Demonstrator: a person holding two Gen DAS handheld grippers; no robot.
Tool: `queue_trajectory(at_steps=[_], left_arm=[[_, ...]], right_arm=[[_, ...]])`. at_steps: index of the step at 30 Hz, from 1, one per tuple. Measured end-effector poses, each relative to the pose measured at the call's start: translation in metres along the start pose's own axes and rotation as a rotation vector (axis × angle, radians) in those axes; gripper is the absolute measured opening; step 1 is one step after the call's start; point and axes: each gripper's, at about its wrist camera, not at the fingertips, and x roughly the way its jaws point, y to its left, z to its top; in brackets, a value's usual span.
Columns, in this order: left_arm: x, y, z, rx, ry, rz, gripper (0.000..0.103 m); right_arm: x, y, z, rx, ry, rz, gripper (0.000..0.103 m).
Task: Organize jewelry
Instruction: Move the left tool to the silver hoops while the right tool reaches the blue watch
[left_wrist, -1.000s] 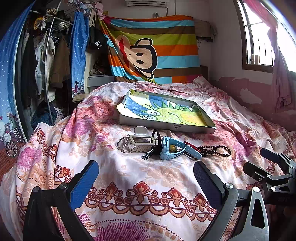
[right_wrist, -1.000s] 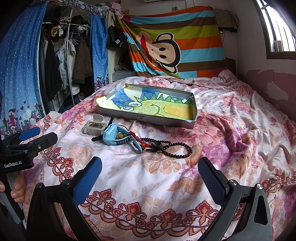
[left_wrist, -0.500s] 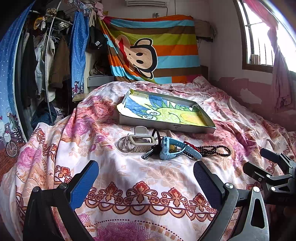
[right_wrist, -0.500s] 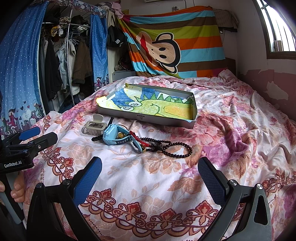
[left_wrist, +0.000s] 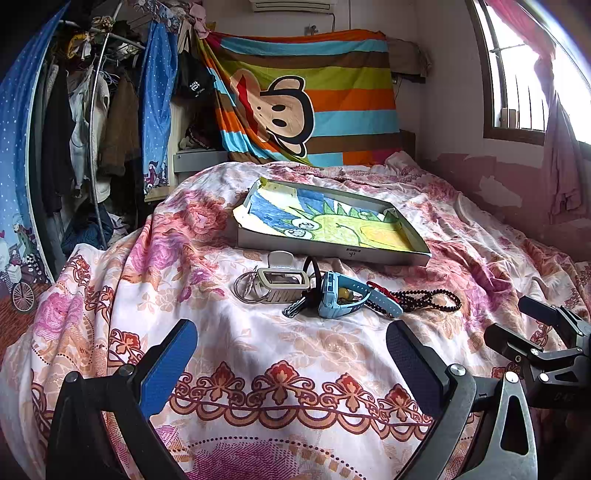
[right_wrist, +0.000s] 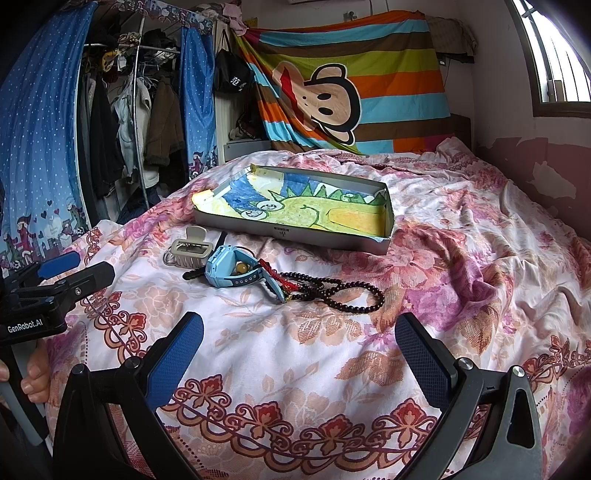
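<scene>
A heap of small items lies on the floral bedspread: a beige hair claw clip (left_wrist: 282, 282) (right_wrist: 191, 249) over metal rings (left_wrist: 246, 287), a blue watch (left_wrist: 341, 298) (right_wrist: 236, 270), a dark bead necklace (left_wrist: 428, 298) (right_wrist: 345, 295) with a red cord. Behind them sits a shallow grey box (left_wrist: 332, 254) (right_wrist: 295, 230) lined with a green and blue drawing. My left gripper (left_wrist: 291, 349) (right_wrist: 74, 267) stands open, short of the heap. My right gripper (right_wrist: 299, 341) (left_wrist: 524, 325) is open too, with nothing between its fingers.
The bed (right_wrist: 480, 266) fills the middle of the room. A clothes rack with hanging garments (left_wrist: 88, 122) and blue curtains stands on the left. A striped monkey blanket (left_wrist: 314, 99) hangs at the headboard. A window (left_wrist: 517, 74) and a peeling wall are on the right. A hand (right_wrist: 33, 376) holds the left gripper's handle.
</scene>
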Motion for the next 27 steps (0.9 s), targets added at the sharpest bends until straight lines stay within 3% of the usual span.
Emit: queue_trajectory(at_steps=[6, 13, 18, 24, 27], left_arm=[[0.0, 0.001, 0.0, -0.009, 0.005, -0.004, 0.103], [-0.005, 0.001, 0.014, -0.043, -0.025, -0.06, 0.103], [0.024, 0.012, 0.03, -0.088, 0.075, -0.09, 0.103], [0.053, 0.022, 0.046, -0.059, 0.115, -0.084, 0.103], [0.074, 0.034, 0.052, -0.069, 0.15, -0.089, 0.093]], right_arm=[[-0.002, -0.004, 0.002, 0.018, 0.021, 0.012, 0.102], [-0.008, -0.03, 0.021, 0.031, 0.008, 0.067, 0.102], [0.007, -0.056, 0.035, 0.036, 0.053, 0.071, 0.102], [0.045, -0.071, 0.039, 0.094, 0.171, 0.146, 0.102], [0.059, -0.06, 0.038, 0.076, 0.206, 0.184, 0.102]])
